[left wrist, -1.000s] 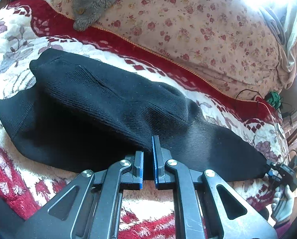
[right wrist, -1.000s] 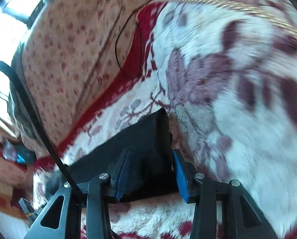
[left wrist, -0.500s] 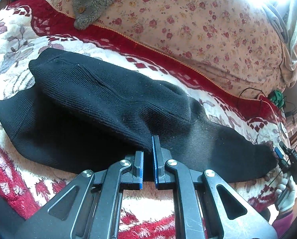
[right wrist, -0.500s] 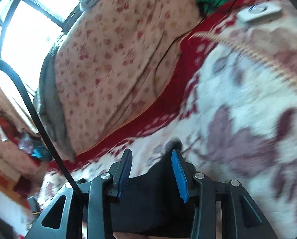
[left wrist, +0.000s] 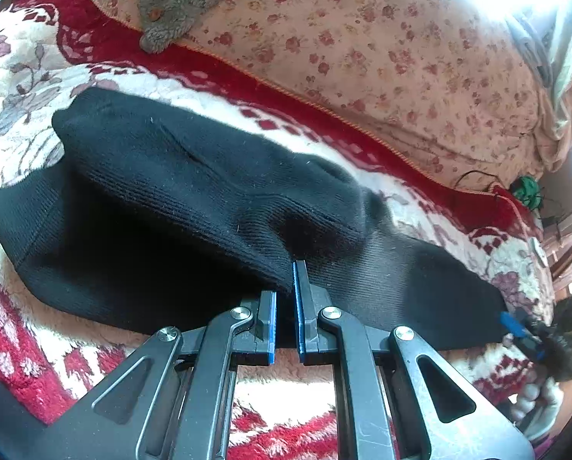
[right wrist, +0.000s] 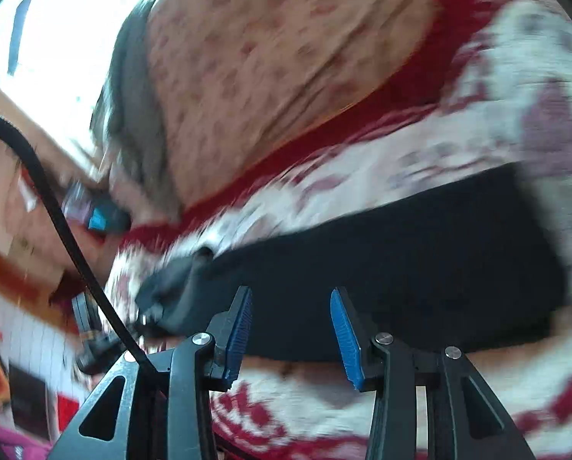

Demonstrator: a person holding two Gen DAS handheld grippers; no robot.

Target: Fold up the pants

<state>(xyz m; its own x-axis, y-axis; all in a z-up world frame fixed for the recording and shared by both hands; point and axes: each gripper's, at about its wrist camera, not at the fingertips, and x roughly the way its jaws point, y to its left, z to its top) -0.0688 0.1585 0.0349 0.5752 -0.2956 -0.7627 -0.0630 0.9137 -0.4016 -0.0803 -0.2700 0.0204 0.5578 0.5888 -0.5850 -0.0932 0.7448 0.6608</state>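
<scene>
Black ribbed knit pants (left wrist: 194, 191) — soft, limp; left gripper (left wrist: 284, 306) pinches the fold, right gripper (right wrist: 291, 329) half-open, empty — take hems.

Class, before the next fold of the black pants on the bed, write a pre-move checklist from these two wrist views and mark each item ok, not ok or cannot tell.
1. Left gripper shut on the pants: ok, black cloth is pinched between its pads.
2. Right gripper free to grasp: ok, jaws open, nothing between the pads.
3. Right gripper lined up with the pants' edge: cannot tell, the right wrist view is blurred.
4. Pants lying flat: not ok, a raised fold bunches up ahead of the left gripper.
5. Grey fuzzy garment clear of the pants: ok, it lies apart on the floral quilt.
6. Blanket beside the pants bare: ok in the left wrist view.
</scene>
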